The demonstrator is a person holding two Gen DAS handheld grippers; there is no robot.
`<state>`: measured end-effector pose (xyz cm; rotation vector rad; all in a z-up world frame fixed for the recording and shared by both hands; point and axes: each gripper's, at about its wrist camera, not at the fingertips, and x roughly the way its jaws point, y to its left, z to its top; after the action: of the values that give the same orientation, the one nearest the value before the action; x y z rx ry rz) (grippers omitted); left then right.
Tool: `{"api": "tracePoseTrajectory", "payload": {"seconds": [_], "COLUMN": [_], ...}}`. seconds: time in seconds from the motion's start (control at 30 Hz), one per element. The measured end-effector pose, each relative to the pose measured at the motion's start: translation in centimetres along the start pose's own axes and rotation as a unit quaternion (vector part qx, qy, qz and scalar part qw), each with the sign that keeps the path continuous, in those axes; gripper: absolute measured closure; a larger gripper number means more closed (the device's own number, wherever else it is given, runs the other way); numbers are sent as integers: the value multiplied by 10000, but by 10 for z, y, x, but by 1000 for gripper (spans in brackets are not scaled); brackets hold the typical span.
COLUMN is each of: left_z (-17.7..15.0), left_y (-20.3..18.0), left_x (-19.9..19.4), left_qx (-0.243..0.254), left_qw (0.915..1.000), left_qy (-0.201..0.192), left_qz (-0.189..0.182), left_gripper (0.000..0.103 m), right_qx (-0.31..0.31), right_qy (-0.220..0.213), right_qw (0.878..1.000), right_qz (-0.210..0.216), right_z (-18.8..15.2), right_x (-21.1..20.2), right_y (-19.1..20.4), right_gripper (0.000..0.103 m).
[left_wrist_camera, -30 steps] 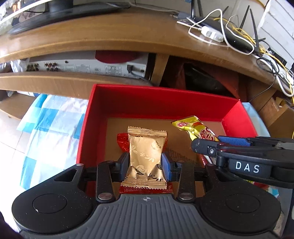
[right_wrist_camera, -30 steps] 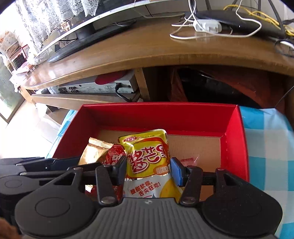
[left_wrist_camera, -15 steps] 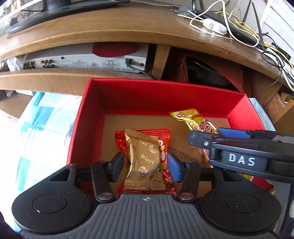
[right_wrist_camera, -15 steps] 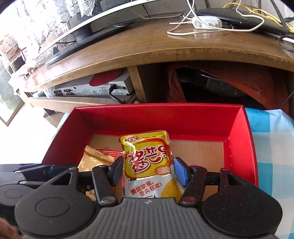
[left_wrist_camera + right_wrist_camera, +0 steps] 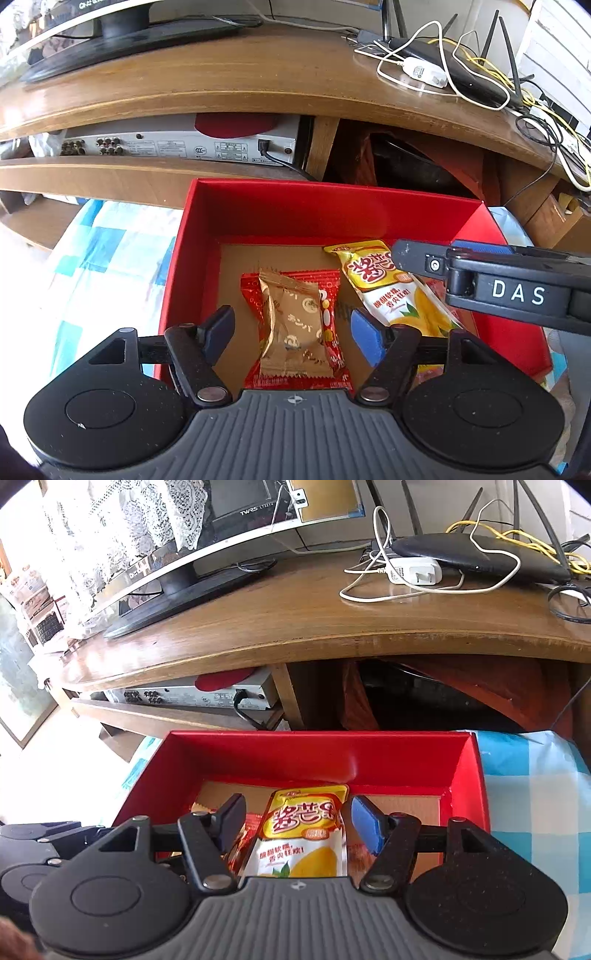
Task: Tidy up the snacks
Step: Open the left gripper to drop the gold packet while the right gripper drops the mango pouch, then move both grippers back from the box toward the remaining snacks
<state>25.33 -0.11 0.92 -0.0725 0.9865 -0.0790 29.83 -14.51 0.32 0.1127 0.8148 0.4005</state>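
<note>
A red box (image 5: 295, 206) with a cardboard floor holds the snacks. A gold snack packet (image 5: 291, 325) lies on a red packet (image 5: 332, 295) inside it. My left gripper (image 5: 293, 332) is open around the gold packet, not touching it. A yellow mango packet (image 5: 388, 291) lies to the right in the box. In the right wrist view the yellow packet (image 5: 303, 834) lies between the fingers of my open right gripper (image 5: 299, 819), above the red box (image 5: 295, 753). The right gripper (image 5: 480, 284) crosses the left wrist view at right.
A wooden TV stand (image 5: 221, 85) rises just behind the box, with an amplifier (image 5: 184, 144) on its shelf. A router and cables (image 5: 461, 561) and a TV base (image 5: 177, 590) sit on top. A blue checked cloth (image 5: 535, 797) covers the surface under the box.
Both grippers opened and let go of their packets. The gold packet now lies on the red packet, the yellow one in the box. Both grippers pulled back and up.
</note>
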Motion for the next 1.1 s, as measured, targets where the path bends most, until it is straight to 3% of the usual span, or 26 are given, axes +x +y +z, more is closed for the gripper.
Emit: {"api": "tracePoseTrajectory", "payload": {"seconds": [0.6,0.87,1.1], "left_z": [-32,-60,-101], "left_y": [-6,-6,-4], "left_x": [-62,-83,-97], "left_qx": [13,28,14], "left_qw": [9994,9991,9983], "left_qy": [-173,-113,199], "left_qz": [-305,-399,-546], "left_gripper": [22,21,21], "right_qx": [-84,-15,-35], "right_qy": [-9,156,421], "right_qw": [9999,9998,9991], "right_qz": [-73,-83,3], "right_z": [-29,-63,-103], "right_x": [-71,-100,-125], "right_y": [22,25,29], "right_gripper": [26,25,25]}}
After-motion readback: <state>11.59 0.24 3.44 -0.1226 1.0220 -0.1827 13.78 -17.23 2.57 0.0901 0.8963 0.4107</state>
